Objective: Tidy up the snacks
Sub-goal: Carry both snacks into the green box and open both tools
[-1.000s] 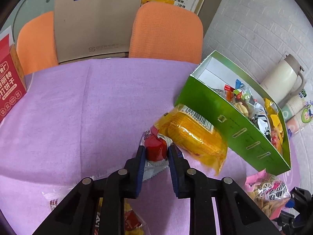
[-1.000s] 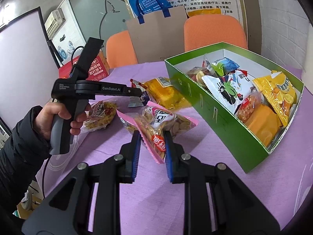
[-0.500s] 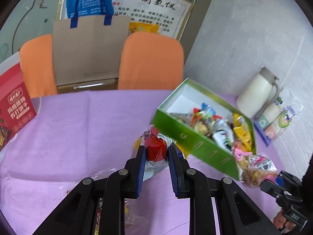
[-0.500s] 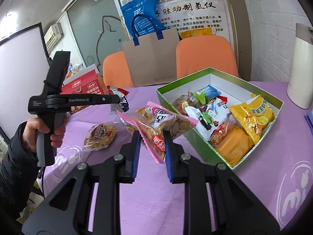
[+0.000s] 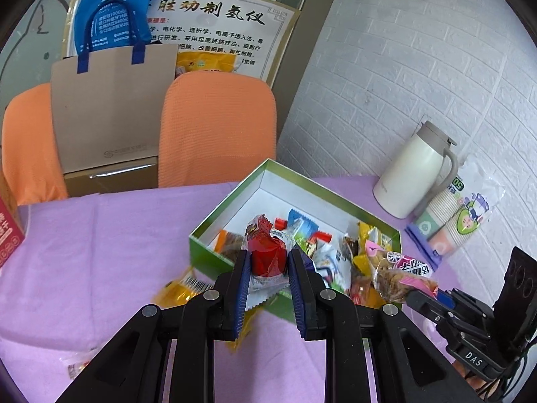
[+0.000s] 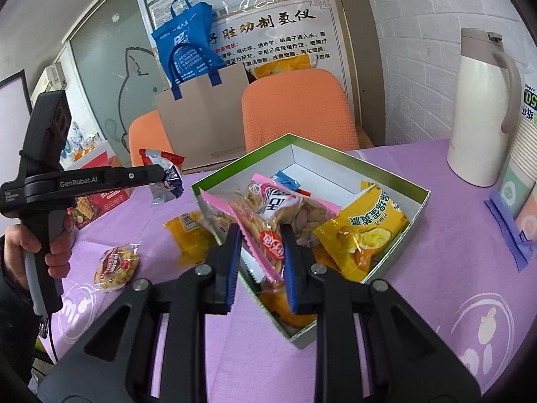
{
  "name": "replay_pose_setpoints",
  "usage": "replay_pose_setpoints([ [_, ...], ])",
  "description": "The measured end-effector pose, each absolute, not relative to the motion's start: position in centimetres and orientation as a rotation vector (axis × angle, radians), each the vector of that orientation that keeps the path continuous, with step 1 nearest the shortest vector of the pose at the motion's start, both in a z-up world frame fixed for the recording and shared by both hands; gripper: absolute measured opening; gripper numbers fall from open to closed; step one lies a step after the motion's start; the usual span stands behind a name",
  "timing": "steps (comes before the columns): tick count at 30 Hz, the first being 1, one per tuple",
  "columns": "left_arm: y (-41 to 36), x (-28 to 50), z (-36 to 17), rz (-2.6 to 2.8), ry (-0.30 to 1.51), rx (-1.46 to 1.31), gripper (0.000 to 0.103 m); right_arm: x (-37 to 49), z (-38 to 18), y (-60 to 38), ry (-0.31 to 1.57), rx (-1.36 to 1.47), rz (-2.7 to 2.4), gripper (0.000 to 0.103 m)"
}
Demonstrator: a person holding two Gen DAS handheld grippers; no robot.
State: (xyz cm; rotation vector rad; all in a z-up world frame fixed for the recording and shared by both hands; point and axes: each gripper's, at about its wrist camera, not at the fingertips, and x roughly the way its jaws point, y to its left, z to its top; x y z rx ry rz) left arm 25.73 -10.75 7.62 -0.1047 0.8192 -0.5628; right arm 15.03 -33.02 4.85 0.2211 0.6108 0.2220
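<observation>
Snacks fill the green box (image 5: 214, 255) on the table (image 5: 100, 235). Only the right wrist view shows, at far left, the hand (image 6: 50, 245) holding the left gripper (image 5: 268, 262), clamped on a red-wrapped snack (image 5: 268, 257) above the box's near edge. The right gripper (image 6: 261, 245) pinches a pink-edged snack bag (image 6: 268, 215) over the box.

Green box (image 6: 355, 309) with white inside, red-wrapped snack (image 5: 268, 255), pink-edged packet (image 6: 272, 221), purple tablecloth (image 6: 436, 235).
</observation>
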Motion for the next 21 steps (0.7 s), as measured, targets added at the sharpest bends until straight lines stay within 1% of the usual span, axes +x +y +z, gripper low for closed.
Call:
replay_pose_setpoints([
  [7,-14.0,28.6,6.1,-0.566,0.837,-0.123,0.023,19.5,3.7,-34.0,0.632,0.208,0.153,0.025],
  [8,-14.3,28.8,5.8,-0.573,0.836,-0.116,0.024,20.2,3.3,-33.9,0.639,0.188,0.13,0.026],
  [9,-14.7,28.9,5.6,-0.585,0.829,-0.104,0.027,20.8,3.0,-33.7,0.654,0.159,0.122,0.029],
  [10,-15.2,28.9,5.3,-0.594,0.822,-0.084,0.031,21.4,2.6,-33.5,0.662,0.127,0.114,0.032],
  [11,-15.3,28.8,5.0,-0.589,0.826,-0.065,0.051,21.9,2.2,-33.4,0.673,0.102,0.109,0.038],
  [12,-15.4,28.6,4.8,-0.572,0.825,-0.05,0.075,22.3,1.9,-33.4,0.681,0.092,0.1,0.056],
  [13,-15.4,28.3,4.7,-0.555,0.81,-0.044,0.083,22.2,1.7,-33.6,0.676,0.092,0.093,0.066],
  [14,-15.1,28.0,4.6,-0.541,0.791,-0.043,0.088,21.8,1.8,-33.7,0.657,0.099,0.096,0.067],
  [15,-14.9,27.7,4.6,-0.537,0.776,-0.04,0.089,21.5,1.8,-33.9,0.648,0.106,0.107,0.069],
  [16,-14.8,27.4,4.6,-0.537,0.77,-0.031,0.09,21.2,1.9,-34.0,0.642,0.112,0.115,0.075],
  [18,-14.5,26.9,4.8,-0.513,0.771,-0.012,0.091,20.3,2.1,-34.2,0.634,0.118,0.114,0.083],
  [21,-13.5,25.6,5.6,-0.519,0.744,-0.026,0.091,19.1,2.7,-34.1,0.627,0.126,0.131,0.083],
])
